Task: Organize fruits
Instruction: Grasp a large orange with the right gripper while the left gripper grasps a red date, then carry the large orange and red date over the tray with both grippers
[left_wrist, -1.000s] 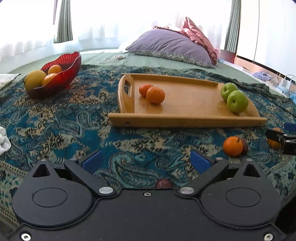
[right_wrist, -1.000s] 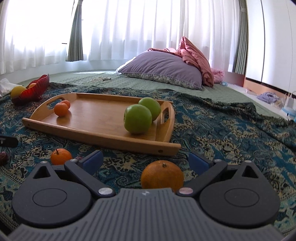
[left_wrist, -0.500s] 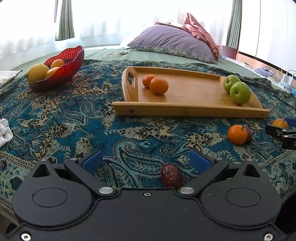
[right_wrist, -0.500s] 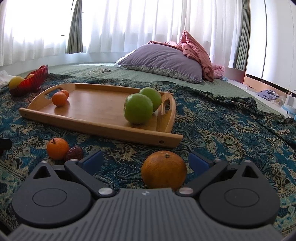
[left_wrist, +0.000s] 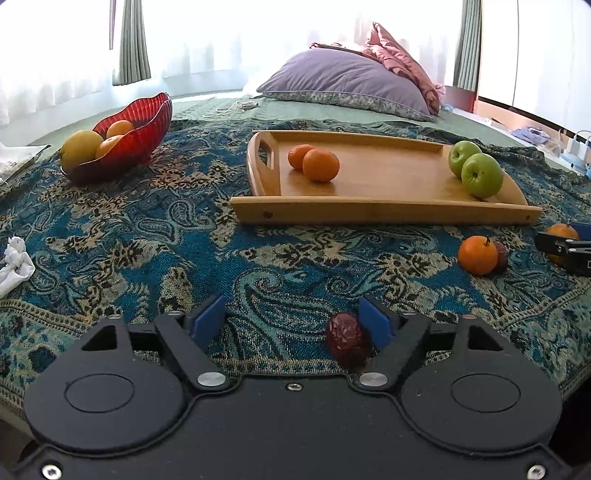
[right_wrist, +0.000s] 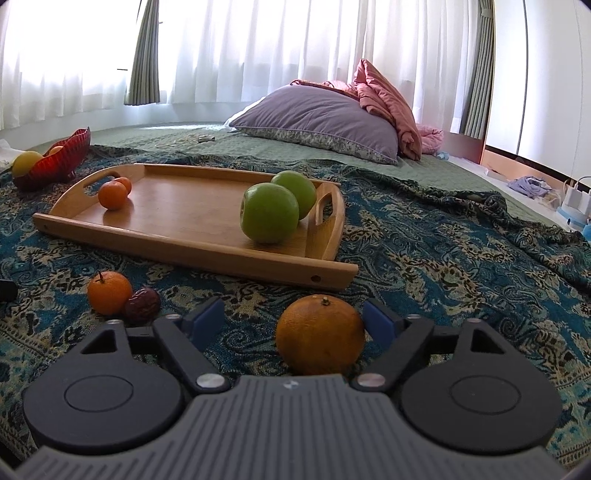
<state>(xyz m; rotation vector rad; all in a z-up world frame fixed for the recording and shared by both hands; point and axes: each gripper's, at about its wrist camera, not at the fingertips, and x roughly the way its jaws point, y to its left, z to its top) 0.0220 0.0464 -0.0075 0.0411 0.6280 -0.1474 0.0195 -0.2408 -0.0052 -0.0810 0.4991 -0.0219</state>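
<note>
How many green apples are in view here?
2. Both green apples sit side by side on the wooden tray at its right end: the nearer apple, the farther apple behind it. None appears hidden.

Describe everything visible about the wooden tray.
The wooden tray is light, bamboo-looking wood, rectangular with rounded ends, a raised rim and a cut-out handle at each end. It lies flat on the blue patterned blanket. Two small oranges sit together near one handle, and two green apples side by side near the other. Neither hand-held gripper touches it.
</note>
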